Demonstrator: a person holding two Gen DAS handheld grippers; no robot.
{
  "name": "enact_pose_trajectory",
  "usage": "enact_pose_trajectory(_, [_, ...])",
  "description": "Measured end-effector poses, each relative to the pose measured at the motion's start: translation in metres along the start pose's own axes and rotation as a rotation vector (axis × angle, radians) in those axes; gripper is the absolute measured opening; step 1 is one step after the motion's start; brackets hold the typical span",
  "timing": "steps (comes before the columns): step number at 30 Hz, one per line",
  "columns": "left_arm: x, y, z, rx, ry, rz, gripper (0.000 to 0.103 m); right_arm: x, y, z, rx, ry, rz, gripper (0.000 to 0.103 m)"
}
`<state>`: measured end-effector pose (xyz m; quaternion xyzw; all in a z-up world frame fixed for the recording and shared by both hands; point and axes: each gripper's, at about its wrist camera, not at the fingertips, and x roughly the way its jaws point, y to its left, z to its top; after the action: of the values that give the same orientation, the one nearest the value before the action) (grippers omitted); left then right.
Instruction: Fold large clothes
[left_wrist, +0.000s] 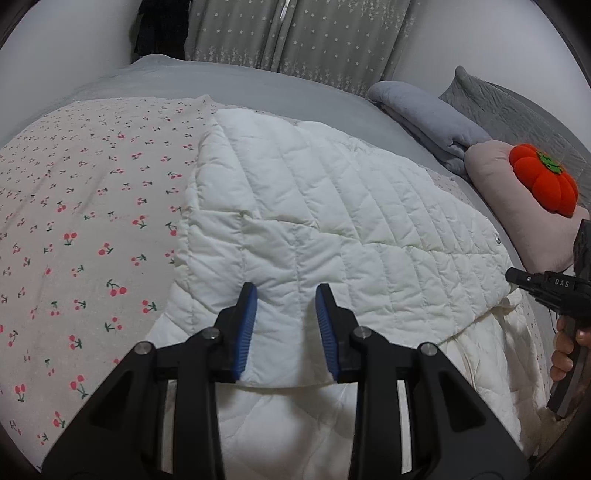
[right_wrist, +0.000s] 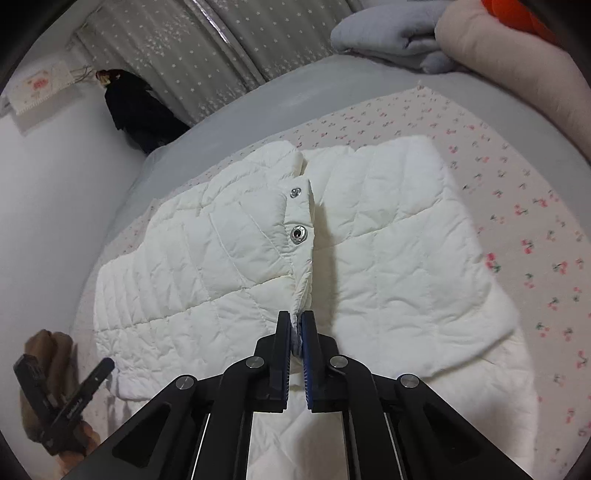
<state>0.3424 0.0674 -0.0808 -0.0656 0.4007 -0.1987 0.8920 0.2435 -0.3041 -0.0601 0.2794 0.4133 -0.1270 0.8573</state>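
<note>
Item: white quilted padded jacket (right_wrist: 229, 258), part-folded on cherry-print sheet (left_wrist: 74, 221) over bed. My right hand-held gripper (right_wrist: 296, 332) pinches its snap-button edge; left hand-held gripper (left_wrist: 284, 325) spread above. Next, I judge: lay flap across.

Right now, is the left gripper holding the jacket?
No, the left gripper is open, its blue pads apart above the white jacket with no fabric pinched between them.
</note>
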Motion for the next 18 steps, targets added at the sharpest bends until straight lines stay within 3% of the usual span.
enact_pose_trajectory(5, [0.002, 0.004, 0.003, -0.043, -0.029, -0.065, 0.034, 0.005, -0.004, 0.01, -0.002, -0.041, -0.124, 0.005])
enact_pose_trajectory(11, [-0.009, 0.001, 0.032, -0.054, -0.086, -0.034, 0.035, 0.004, -0.021, 0.013, 0.045, -0.046, -0.117, 0.005])
enact_pose_trajectory(15, [-0.004, 0.003, 0.064, -0.047, -0.108, -0.045, 0.035, -0.001, -0.024, 0.011, 0.062, -0.054, -0.171, 0.005])
enact_pose_trajectory(18, [0.017, -0.002, 0.085, -0.019, -0.068, -0.064, 0.025, -0.003, -0.026, 0.013, 0.055, -0.054, -0.219, 0.005])
